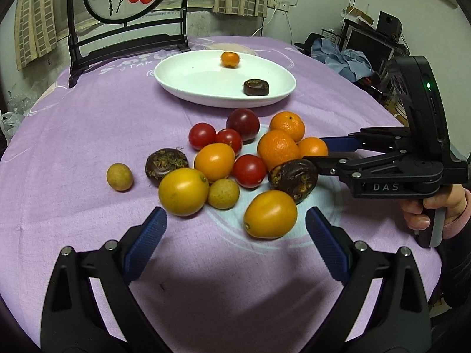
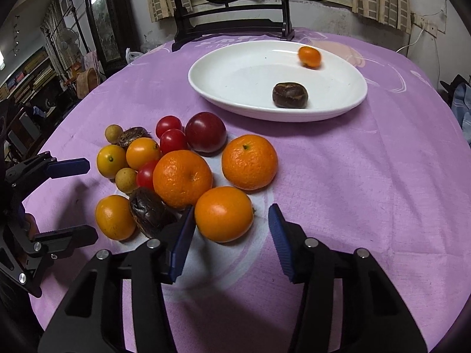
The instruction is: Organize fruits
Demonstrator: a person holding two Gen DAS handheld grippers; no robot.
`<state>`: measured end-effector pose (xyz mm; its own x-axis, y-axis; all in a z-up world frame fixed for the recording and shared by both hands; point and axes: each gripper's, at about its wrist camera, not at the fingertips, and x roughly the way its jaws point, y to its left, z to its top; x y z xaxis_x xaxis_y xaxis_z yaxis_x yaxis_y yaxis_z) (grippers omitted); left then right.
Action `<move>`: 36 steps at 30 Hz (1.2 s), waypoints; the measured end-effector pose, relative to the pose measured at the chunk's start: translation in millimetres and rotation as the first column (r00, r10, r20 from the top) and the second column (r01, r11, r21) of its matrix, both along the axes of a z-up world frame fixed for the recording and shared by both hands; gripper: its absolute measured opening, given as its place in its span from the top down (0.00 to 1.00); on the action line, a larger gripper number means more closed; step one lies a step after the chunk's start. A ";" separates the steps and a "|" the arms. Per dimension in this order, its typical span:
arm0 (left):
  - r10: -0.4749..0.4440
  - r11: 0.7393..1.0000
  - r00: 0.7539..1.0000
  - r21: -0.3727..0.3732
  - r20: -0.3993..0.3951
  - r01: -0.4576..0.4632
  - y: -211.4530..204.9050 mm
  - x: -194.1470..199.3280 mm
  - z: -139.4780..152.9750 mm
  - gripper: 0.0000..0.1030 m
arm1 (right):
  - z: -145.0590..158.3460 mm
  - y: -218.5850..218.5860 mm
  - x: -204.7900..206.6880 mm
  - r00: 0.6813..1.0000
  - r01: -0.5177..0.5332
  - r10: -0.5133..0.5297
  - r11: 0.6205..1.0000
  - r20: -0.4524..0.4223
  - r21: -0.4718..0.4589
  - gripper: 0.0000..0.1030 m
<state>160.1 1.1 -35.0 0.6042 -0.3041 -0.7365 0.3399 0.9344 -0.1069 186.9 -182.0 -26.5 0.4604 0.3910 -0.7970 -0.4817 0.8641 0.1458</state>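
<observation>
A pile of fruit lies on the purple cloth: mandarins (image 2: 249,161), red tomatoes (image 1: 249,170), yellow kumquats (image 1: 183,191), longans (image 1: 119,176) and dark brown wrinkled fruits (image 1: 294,180). My right gripper (image 2: 232,226) is open around a small mandarin (image 2: 223,214); its left pad is at the fruit's skin, while a gap shows at the right pad. My left gripper (image 1: 235,238) is open just short of a kumquat (image 1: 270,214). Farther back, a white oval plate (image 1: 182,85) holds a small orange fruit (image 1: 230,59) and a dark brown one (image 1: 256,87).
A black wooden stand with a round persimmon painting (image 1: 129,3) rises at the table's far edge behind the plate. A hand (image 1: 426,209) grips the right tool's handle. Bare purple cloth (image 2: 368,191) stretches to the right of the pile. Room clutter surrounds the table.
</observation>
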 end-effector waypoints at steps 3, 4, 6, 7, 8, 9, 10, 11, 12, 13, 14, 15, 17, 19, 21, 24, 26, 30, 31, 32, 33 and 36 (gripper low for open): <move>-0.019 1.000 1.000 0.005 -0.002 0.019 -2.7 -2.1 -0.9 0.06 | 0.5 2.0 -0.8 1.000 -0.008 0.008 1.000 0.015 -0.010 0.56; -0.025 1.000 1.000 0.008 -0.003 0.025 -3.9 -2.5 -1.2 0.06 | 1.3 2.0 -1.0 1.000 -0.010 0.010 1.000 0.017 -0.006 0.59; -0.042 0.999 0.999 0.011 -0.003 0.042 -6.7 -3.9 -1.5 0.06 | 2.3 0.0 -0.9 1.000 -0.003 0.003 1.000 0.018 -0.002 0.60; -0.048 0.999 0.999 0.010 -0.004 0.048 -7.4 -4.4 -1.8 0.07 | 3.9 -1.5 -0.7 1.000 0.003 -0.003 1.000 0.019 0.008 0.60; -0.053 0.999 0.999 0.010 -0.005 0.053 -8.1 -4.5 -2.1 0.07 | 6.5 -3.9 -0.4 1.000 0.012 -0.013 1.000 0.023 0.023 0.60; -0.058 0.998 0.998 0.009 -0.009 0.058 -8.7 -4.1 -2.5 0.11 | 8.2 -5.9 0.0 0.999 0.019 -0.020 0.999 0.026 0.036 0.60; -0.063 0.998 0.998 0.006 -0.015 0.063 -9.1 -3.4 -3.4 0.16 | 10.2 -8.5 0.8 0.999 0.028 -0.029 0.998 0.027 0.052 0.60; -0.067 0.998 0.997 0.003 -0.026 0.067 -9.9 -1.9 -4.7 0.19 | 11.6 -11.4 1.6 0.999 0.036 -0.038 0.997 0.025 0.064 0.60; -0.071 0.997 0.997 0.001 -0.034 0.071 -10.6 -1.0 -5.6 0.24 | 12.4 -14.0 2.5 0.999 0.046 -0.048 0.996 0.022 0.071 0.60; -0.076 0.997 0.996 -0.002 -0.042 0.076 -11.8 -0.1 -6.8 0.30 | 13.0 -14.6 2.5 0.998 0.050 -0.052 0.996 0.021 0.072 0.60; -0.082 0.997 0.995 -0.004 -0.051 0.082 -13.4 0.8 -8.1 0.32 | 13.3 -15.4 2.5 0.998 0.054 -0.055 0.996 0.020 0.072 0.60; -0.085 0.996 0.995 -0.005 -0.056 0.084 -14.4 1.5 -8.7 0.34 | 13.6 -15.4 2.4 0.998 0.053 -0.055 0.996 0.019 0.072 0.60; -0.089 0.996 0.994 -0.002 -0.060 0.089 -17.4 2.1 -9.8 0.35 | 14.1 -13.9 1.2 0.999 0.047 -0.048 0.996 0.021 0.072 0.60; -0.091 0.996 0.994 -0.002 -0.060 0.091 -20.2 2.9 -10.4 0.35 | 15.3 -11.4 -0.6 0.999 0.037 -0.039 0.997 0.028 0.067 0.60; -0.091 0.996 0.994 -0.004 -0.068 0.091 -24.3 5.1 -11.4 0.35 | 15.8 -10.5 -1.7 0.999 0.032 -0.034 0.997 0.031 0.064 0.60; -0.091 0.996 0.992 -0.006 -0.091 0.091 -27.9 9.2 -14.8 0.46 | 16.3 -11.1 -1.8 0.999 0.034 -0.036 0.997 0.033 0.065 0.60; -0.088 0.996 0.991 -0.009 -0.104 0.088 -29.2 11.1 -16.0 0.50 | 17.2 -12.2 -1.3 0.999 0.037 -0.040 0.997 0.033 0.069 0.60; -0.072 0.997 0.992 -0.035 -0.108 0.068 -23.6 13.3 -15.8 0.58 | 17.4 -13.3 -0.9 0.999 0.040 -0.042 0.996 0.029 0.075 0.60; -0.070 0.997 0.991 -0.047 -0.111 0.065 -21.6 13.7 -15.8 0.58 | 17.6 -13.3 -1.2 0.999 0.040 -0.042 0.996 0.030 0.075 0.60; -0.068 0.997 0.991 -0.054 -0.113 0.063 -20.6 14.4 -16.0 0.58 | 17.6 -13.1 -1.3 0.999 0.039 -0.041 0.996 0.031 0.075 0.60; -0.067 0.997 0.991 -0.055 -0.113 0.061 -20.7 14.1 -15.8 0.59 | 17.9 -12.8 -1.5 0.999 0.037 -0.039 0.996 0.032 0.076 0.60; -0.074 0.996 0.992 -0.059 -0.103 0.068 -21.8 11.0 -13.4 0.59 | 20.5 -14.4 -1.4 0.998 0.039 -0.043 0.995 0.039 0.096 0.60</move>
